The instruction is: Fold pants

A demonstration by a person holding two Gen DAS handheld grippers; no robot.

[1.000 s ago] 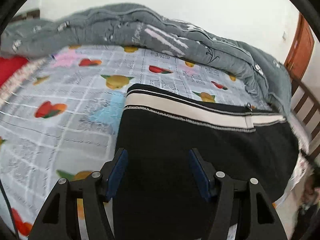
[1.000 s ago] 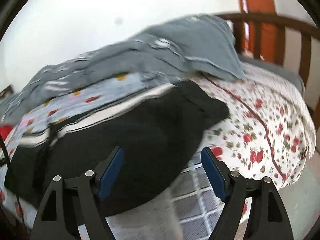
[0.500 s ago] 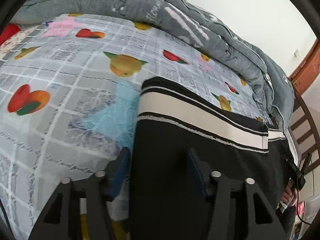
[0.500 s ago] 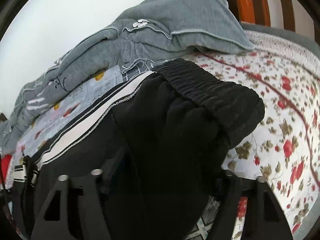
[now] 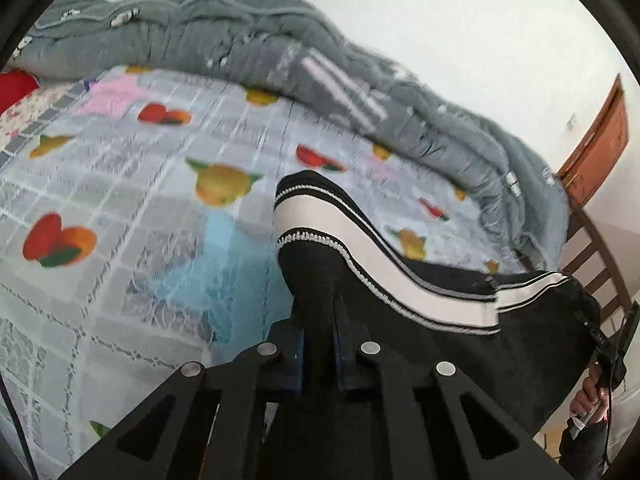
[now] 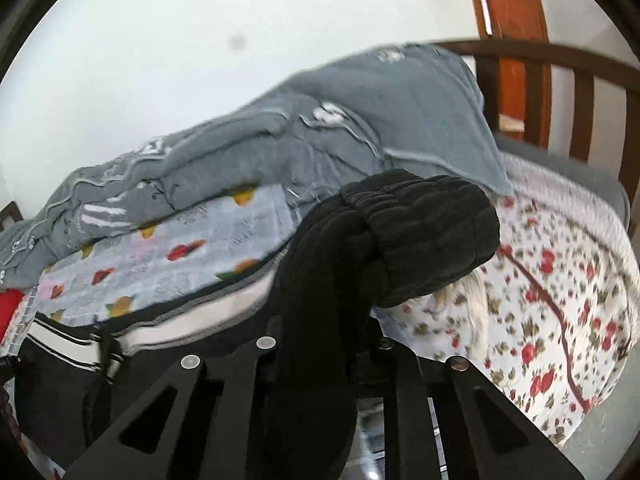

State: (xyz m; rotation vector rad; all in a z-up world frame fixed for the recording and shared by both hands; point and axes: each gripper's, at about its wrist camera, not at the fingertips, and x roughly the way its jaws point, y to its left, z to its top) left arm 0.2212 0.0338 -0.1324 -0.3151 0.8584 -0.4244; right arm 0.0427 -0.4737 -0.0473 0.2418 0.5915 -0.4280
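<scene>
In the left wrist view, the left gripper (image 5: 318, 344) at bottom centre has its jaws pinched on the pants (image 5: 440, 320), raising the striped hem above the sheet (image 5: 100, 184). In the right wrist view, the right gripper's (image 6: 320, 360) jaws clamp the waistband (image 6: 424, 236), centre frame, with the quilt (image 6: 340, 136) behind.
</scene>
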